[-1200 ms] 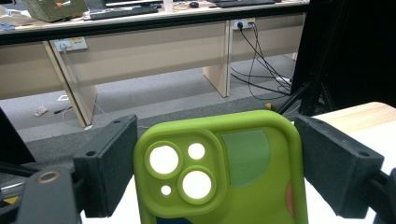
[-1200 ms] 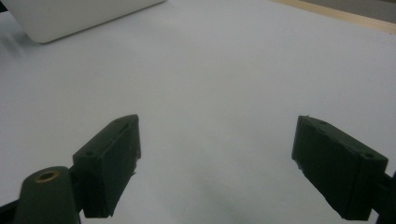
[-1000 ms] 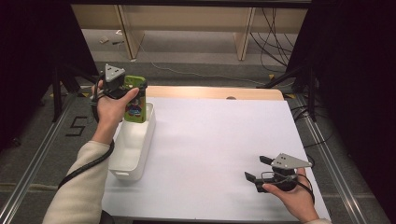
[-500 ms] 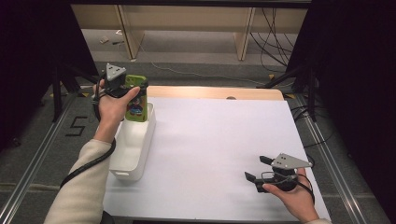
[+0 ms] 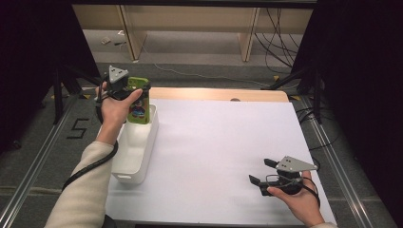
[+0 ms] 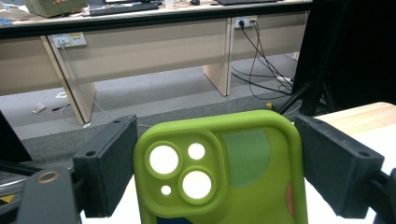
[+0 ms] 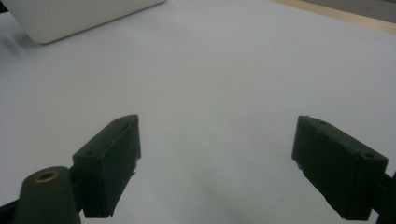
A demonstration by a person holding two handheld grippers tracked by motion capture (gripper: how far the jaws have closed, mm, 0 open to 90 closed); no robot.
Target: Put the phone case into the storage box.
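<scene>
1. Left tool (image 5: 138, 90) is clamping a green phone case (image 5: 139, 102) between its two black pads; in the left gripper view the pads (image 6: 106, 170) are pressing against both long edges of the phone case (image 6: 224, 172), whose round camera openings are facing the lens.
2. Seen from the high view, that tool is sitting at about 10 o'clock of the bench, with the person's left hand (image 5: 114, 107) wrapping its body and a grey three-cornered plate (image 5: 117, 73) riding on top.
3. Hanging upright, the case is hovering just above the far end of a white bin (image 5: 135, 152); whether its lower edge is touching the bin's rim I cannot tell.
4. Stretching along the bench's left edge, the bin is running from roughly 10 o'clock down toward 8 o'clock, on a white sheet (image 5: 214, 142) that is covering most of the bench (image 5: 218, 94).
5. Right tool (image 5: 260, 172) is resting at about 4 o'clock, well apart from the case, with its jaws standing wide apart and nothing between them.
6. In the right gripper view its tool (image 7: 217, 161) is pointing across bare white sheet (image 7: 224, 70), with a corner of the bin (image 7: 70, 16) showing at 11 o'clock of that picture.
7. Cupping that tool from below is the person's right hand (image 5: 299, 204).
8. Beyond the bench's far edge, grey floor (image 5: 199, 47) is showing, with cables (image 5: 275, 33) trailing at about 1 o'clock.
</scene>
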